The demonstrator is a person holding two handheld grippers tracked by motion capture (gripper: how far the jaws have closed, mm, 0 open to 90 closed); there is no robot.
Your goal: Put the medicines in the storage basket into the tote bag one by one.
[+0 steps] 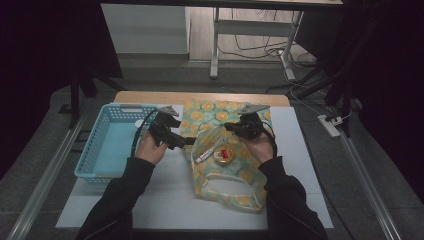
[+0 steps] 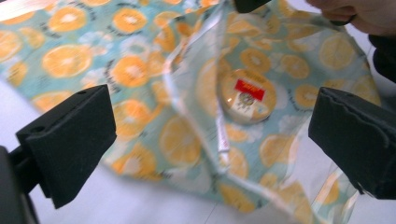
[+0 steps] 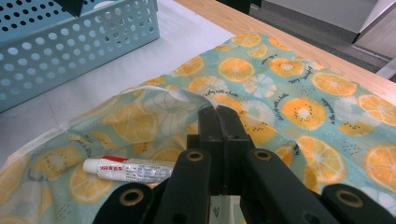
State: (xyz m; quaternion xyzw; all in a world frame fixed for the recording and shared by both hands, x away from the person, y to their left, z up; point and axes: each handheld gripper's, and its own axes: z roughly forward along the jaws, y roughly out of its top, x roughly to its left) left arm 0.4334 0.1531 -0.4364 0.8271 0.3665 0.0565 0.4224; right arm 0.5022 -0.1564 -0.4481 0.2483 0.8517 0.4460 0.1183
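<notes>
A see-through bag [image 1: 235,172] printed with orange slices lies on the white table top, its mouth held up. Inside it lie a small white toothpaste tube [image 1: 206,153] [image 3: 130,169] and a round golden tin [image 1: 224,155] [image 2: 247,95] with a red label. My right gripper [image 1: 231,127] [image 3: 218,114] is shut on the bag's rim [image 3: 187,95] at the far side of the mouth. My left gripper [image 1: 186,141] [image 2: 210,116] hovers at the left side of the mouth with its jaws wide open and nothing between them, looking down on the tin.
A light blue perforated basket [image 1: 90,150] [image 3: 70,42] stands on the table to the left of the bag. The table's wooden far edge [image 1: 200,97] runs behind the bag. Table legs and cables stand on the floor beyond.
</notes>
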